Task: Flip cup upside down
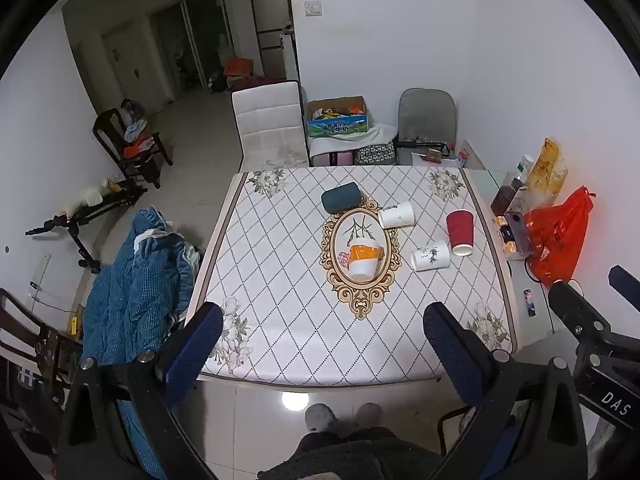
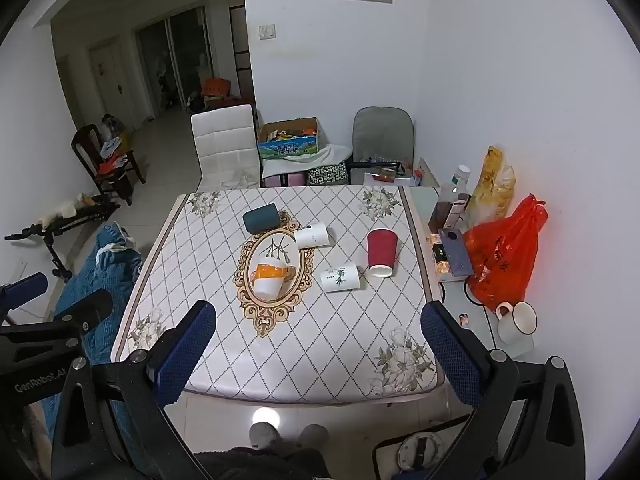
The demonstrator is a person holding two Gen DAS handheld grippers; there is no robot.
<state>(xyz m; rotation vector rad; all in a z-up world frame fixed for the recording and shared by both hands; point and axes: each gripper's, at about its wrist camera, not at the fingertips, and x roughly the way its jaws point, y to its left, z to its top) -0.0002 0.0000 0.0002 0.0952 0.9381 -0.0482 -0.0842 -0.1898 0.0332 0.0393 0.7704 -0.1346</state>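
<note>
Several paper cups lie on their sides on the patterned table (image 1: 280, 320): an orange-and-white cup (image 1: 362, 260) (image 2: 270, 278) in the centre oval, a white cup with a leaf print (image 1: 431, 255) (image 2: 340, 277), a plain white cup (image 1: 396, 214) (image 2: 312, 235), a red cup (image 1: 460, 233) (image 2: 382, 253) and a dark teal cup (image 1: 341, 197) (image 2: 261, 217). My left gripper (image 1: 324, 334) is open and empty above the table's near edge. My right gripper (image 2: 320, 334) is open and empty too, also at the near edge, well short of the cups.
A side surface at the right holds a red plastic bag (image 2: 504, 256), a phone (image 2: 456, 252), bottles and a white mug (image 2: 516, 322). A blue quilted cloth (image 1: 132, 280) lies left of the table. White chair (image 1: 268, 124) and boxes stand behind it.
</note>
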